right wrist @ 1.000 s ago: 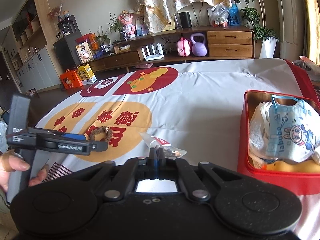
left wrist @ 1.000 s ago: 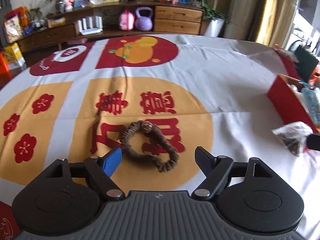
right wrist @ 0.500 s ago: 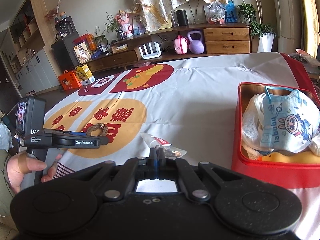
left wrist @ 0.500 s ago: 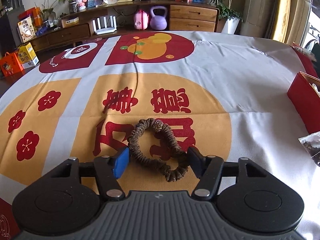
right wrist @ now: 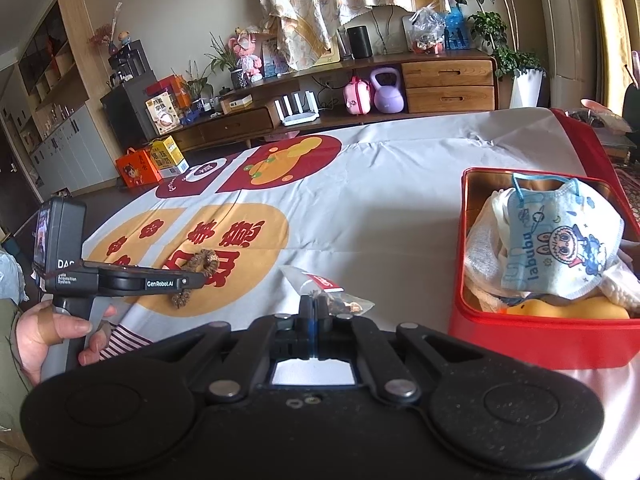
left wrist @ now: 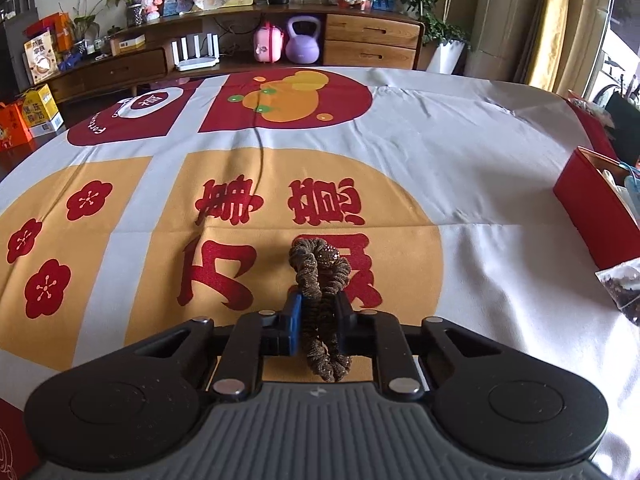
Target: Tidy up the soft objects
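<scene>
A brown scrunchie [left wrist: 320, 268] lies on the yellow circle of the printed tablecloth [left wrist: 460, 152]. My left gripper [left wrist: 318, 308] has its jaws closing on it, and the pads squeeze the loop into a narrow strip. The right wrist view shows that gripper [right wrist: 197, 280] from the side with the scrunchie [right wrist: 206, 261] at its tips and a hand [right wrist: 48, 328] on its handle. My right gripper [right wrist: 313, 308] is shut with nothing in it, just above the cloth. A red tin [right wrist: 520, 332] at the right holds a printed face mask [right wrist: 556, 244], white cloths and a yellow soft thing [right wrist: 568, 311].
A clear packet [right wrist: 320, 284] with dark bits lies just beyond the right gripper's tips; the same packet [left wrist: 624, 288] is at the right edge of the left wrist view, below the red tin [left wrist: 592, 216]. Beyond the table stands a low wooden sideboard [left wrist: 372, 40].
The left gripper's jaws have come together from wide apart onto the scrunchie, pressing its round loop flat. The right gripper has stayed shut and still.
</scene>
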A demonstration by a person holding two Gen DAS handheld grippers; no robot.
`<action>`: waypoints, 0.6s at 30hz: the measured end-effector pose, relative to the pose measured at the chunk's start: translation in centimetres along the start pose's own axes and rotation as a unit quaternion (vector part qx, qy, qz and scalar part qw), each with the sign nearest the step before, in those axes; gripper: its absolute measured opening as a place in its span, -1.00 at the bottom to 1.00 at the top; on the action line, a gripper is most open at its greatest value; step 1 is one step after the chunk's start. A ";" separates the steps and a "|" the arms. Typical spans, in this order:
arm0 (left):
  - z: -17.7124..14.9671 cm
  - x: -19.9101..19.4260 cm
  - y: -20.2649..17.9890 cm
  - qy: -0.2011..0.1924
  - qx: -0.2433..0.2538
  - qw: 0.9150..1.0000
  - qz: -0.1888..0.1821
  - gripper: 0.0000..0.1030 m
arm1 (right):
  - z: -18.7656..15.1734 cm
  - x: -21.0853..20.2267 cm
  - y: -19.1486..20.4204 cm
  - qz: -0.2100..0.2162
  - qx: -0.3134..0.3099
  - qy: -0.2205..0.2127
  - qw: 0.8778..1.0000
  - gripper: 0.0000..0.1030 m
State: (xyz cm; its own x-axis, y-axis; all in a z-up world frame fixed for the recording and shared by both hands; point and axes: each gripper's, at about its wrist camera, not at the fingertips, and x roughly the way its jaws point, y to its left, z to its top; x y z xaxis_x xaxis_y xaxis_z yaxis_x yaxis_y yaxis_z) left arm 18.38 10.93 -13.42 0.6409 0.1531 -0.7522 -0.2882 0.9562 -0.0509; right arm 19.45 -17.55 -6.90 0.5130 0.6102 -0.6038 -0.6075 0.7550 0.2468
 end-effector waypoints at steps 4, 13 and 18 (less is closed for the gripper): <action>-0.4 -0.7 -0.5 -0.002 0.004 1.000 -0.010 -0.69 | 0.0 -1.2 -0.1 -0.002 -0.001 -0.008 1.000 -1.00; -1.0 -4.0 -2.5 -0.018 -0.002 0.999 -0.046 -0.70 | -0.1 -5.0 -0.6 -0.012 -0.003 -0.035 0.999 -1.00; -1.2 -5.9 -4.4 -0.027 0.004 0.997 -0.073 -0.70 | -0.1 -7.1 -1.2 -0.021 -0.002 -0.050 0.999 -1.00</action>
State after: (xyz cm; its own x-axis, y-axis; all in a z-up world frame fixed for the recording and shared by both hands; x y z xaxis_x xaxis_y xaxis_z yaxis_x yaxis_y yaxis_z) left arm 14.96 5.49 -9.53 0.7127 0.0243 -0.7010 -0.1833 0.9711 -0.1527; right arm 16.46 -22.79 -2.97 0.5961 0.5985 -0.5353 -0.5862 0.7799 0.2192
